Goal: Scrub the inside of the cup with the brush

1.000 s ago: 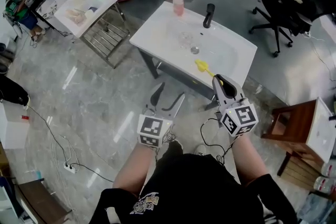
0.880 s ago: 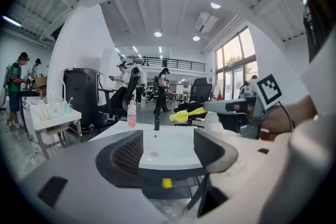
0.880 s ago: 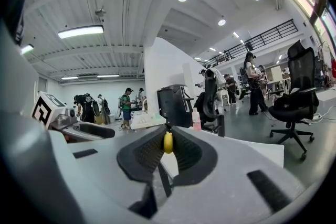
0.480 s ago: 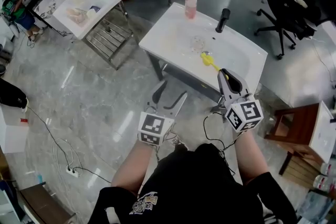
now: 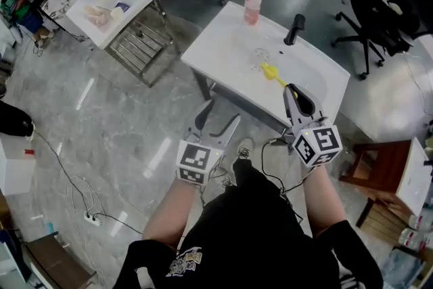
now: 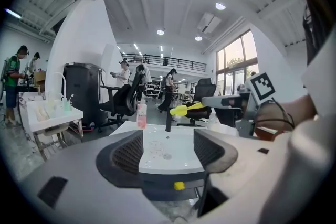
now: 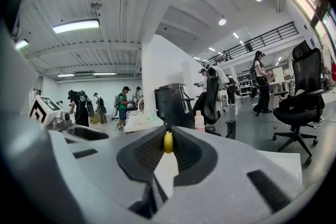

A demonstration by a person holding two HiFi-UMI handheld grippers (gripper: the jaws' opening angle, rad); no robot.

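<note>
1. My left gripper (image 5: 220, 116) hangs near me, well short of the sink (image 5: 211, 44). Its jaws are wide apart with nothing between them.
2. The cup (image 5: 258, 55) stands in the sink's basin, far from both grippers. It looks clear, so it is probably light, slick and breakable; I'd grip its wall gently.
3. The yellow brush (image 5: 273, 72) looks stiff and light, and its head points toward the cup.
4. My right gripper (image 5: 291, 93) is closed tight on the brush's handle end.

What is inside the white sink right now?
In the sink, a clear cup stands near the drain; the yellow brush covers part of the bottom in the head view.
</note>
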